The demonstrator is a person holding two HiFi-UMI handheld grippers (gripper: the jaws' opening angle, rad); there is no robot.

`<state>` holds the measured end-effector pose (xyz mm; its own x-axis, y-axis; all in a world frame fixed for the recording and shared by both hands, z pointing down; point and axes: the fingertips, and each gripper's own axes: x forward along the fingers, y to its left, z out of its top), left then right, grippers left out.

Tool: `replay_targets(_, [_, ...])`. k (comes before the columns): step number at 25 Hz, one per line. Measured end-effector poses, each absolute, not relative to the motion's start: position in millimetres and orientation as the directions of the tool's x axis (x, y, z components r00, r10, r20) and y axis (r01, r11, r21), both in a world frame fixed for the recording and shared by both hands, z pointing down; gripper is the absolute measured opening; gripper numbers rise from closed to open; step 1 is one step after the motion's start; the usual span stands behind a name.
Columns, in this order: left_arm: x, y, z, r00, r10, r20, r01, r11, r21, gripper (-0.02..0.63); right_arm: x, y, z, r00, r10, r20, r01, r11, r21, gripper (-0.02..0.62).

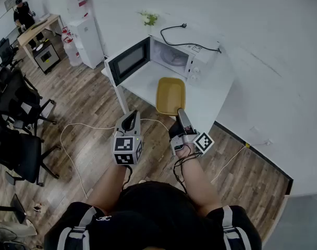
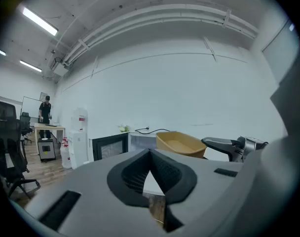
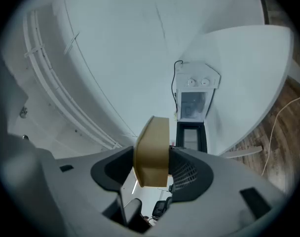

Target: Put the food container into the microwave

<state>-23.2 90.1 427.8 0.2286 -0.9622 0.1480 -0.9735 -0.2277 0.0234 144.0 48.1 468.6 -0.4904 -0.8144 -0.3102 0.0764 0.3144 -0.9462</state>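
The right gripper [image 1: 180,116] has its jaws closed on the rim of the tan food container [image 1: 170,94] and holds it over the front part of the white table [image 1: 146,82], just before the microwave [image 1: 185,57]. The microwave door [image 1: 128,61] stands wide open. The left gripper [image 1: 130,121] has its jaws together with nothing between them. The print on the microwave's sticker [image 1: 196,48] is too small to read.

The right gripper [image 1: 180,113] hides the container's [image 1: 170,94] near rim.
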Motion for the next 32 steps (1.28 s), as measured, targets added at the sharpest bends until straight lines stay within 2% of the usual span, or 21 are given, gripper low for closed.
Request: replay_targets(32, [-83.8, 78.0, 443.3, 0.315, -0.939, 0.136, -0.949, -0.312, 0.046, 0.012, 81.6, 38.9, 469.4, -0.412, -0.840, -0.354, 0.055, 0.365, -0.929, 0.235])
